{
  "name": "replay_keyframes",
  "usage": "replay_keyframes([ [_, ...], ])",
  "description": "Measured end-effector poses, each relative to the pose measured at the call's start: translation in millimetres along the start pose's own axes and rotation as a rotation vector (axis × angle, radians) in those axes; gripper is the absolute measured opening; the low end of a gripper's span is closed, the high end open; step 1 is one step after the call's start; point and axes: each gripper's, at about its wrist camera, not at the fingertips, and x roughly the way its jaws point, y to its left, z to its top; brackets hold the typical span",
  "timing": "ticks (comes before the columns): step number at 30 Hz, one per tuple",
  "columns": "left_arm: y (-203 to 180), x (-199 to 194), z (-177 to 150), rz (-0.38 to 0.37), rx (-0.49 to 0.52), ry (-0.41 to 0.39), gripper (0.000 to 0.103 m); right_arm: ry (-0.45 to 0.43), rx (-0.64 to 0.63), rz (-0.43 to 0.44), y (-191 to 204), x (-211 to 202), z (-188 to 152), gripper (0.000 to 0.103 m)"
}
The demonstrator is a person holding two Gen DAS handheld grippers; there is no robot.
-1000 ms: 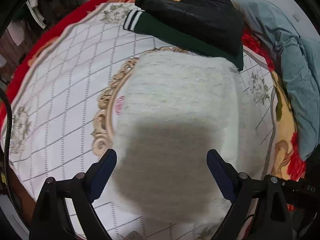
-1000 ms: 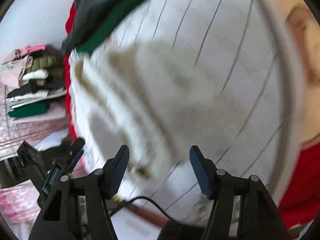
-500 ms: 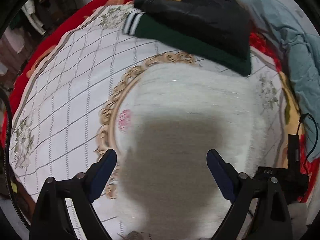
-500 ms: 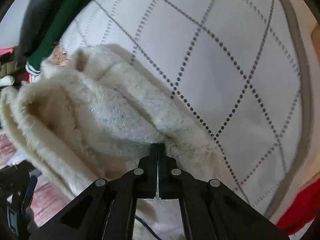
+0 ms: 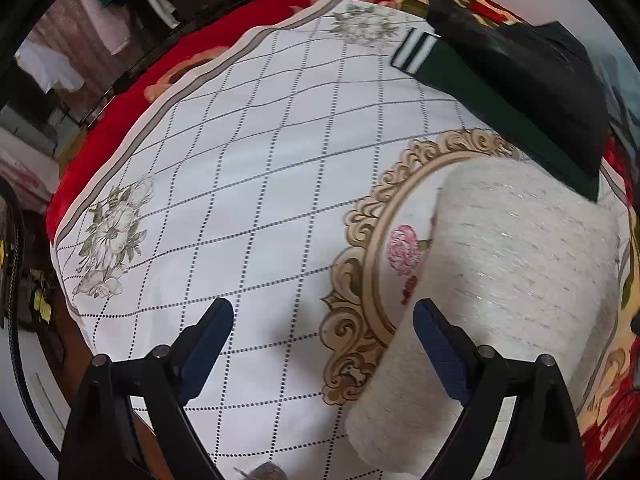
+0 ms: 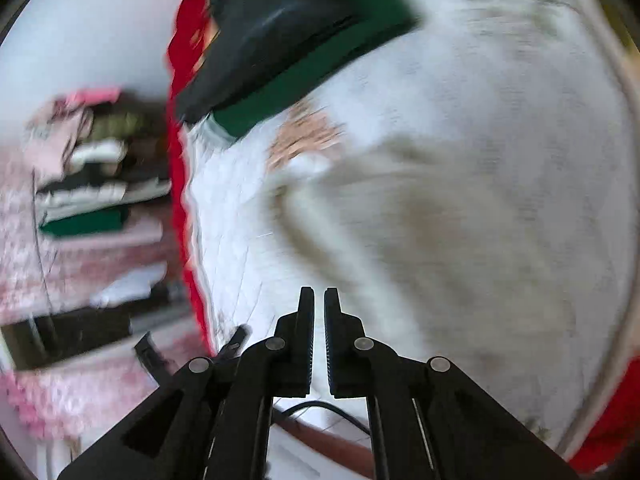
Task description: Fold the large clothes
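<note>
Shifted left since earlier: left gripper (image 5: 323, 332), jaws spread wide, now over bare bedsheet (image 5: 248, 184); cream fleece garment (image 5: 520, 264) sits lower right of frame. Right gripper (image 6: 316, 304) jaws pressed together, seemingly empty, tho view's blurred.

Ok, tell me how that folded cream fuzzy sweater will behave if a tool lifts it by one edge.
The sweater will probably droop and unfold: it lies in soft rounded folds, with no stiff edges. It looks thick and fluffy, so likely bulky but fairly light. Its fuzzy surface should grip rather than slip, and it seems unlikely to slide easily on the bedspread.
</note>
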Motion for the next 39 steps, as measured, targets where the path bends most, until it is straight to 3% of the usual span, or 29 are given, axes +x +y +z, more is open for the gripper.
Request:
replay_keyframes([
  [4, 5, 0, 3, -0.002, -0.005, 0.001, 0.092, 0.021, -0.186, -0.301, 46, 38, 0, 0.008],
  [5, 5, -1, 3, -0.003, 0.000, -0.002, 0.092, 0.047, -0.205, -0.329, 47, 49, 0, 0.019],
  [6, 4, -1, 2, -0.002, 0.004, -0.004, 0.092, 0.088, -0.195, -0.334, 37, 61, 0, 0.040],
  [8, 2, -1, 0, -0.008, 0.016, -0.005, 0.092, 0.159, -0.132, -0.275, 13, 83, -2, 0.052],
  [11, -3, 3, -4, -0.017, 0.032, 0.006, 0.092, 0.168, -0.139, -0.230, 1, 95, -3, 0.049],
  [12, -5, 4, -6, -0.019, 0.039, 0.010, 0.092, 0.152, -0.149, -0.197, 3, 90, -4, 0.016],
  [13, -7, 5, -8, -0.019, 0.046, 0.013, 0.092, 0.138, -0.148, -0.174, 3, 90, -2, 0.006],
  [16, -12, 5, -14, -0.012, 0.078, 0.015, 0.092, 0.031, -0.182, -0.160, 13, 51, -9, 0.006],
  [19, -19, 5, -20, 0.010, 0.125, 0.010, 0.092, -0.036, -0.179, -0.227, 12, 35, -9, 0.006],
  [22, -23, 7, -23, 0.011, 0.145, 0.019, 0.092, -0.028, -0.174, -0.354, -2, 67, 5, 0.006],
  [24, -27, 5, -24, 0.007, 0.158, 0.018, 0.092, -0.001, -0.157, -0.380, -16, 92, 15, 0.006],
  [29, -44, -10, -26, 0.009, 0.216, -0.026, 0.092, 0.077, -0.096, -0.265, -18, 72, 25, 0.013],
  [32, -56, -18, -27, -0.011, 0.238, -0.035, 0.092, 0.071, -0.099, -0.233, -22, 38, 6, 0.038],
  [33, -61, -22, -28, -0.022, 0.244, -0.040, 0.092, 0.065, -0.106, -0.227, -26, 25, -3, 0.041],
  [39, -100, -25, -38, -0.057, 0.291, -0.038, 0.092, 0.060, -0.038, -0.263, -76, -34, -59, 0.041],
])
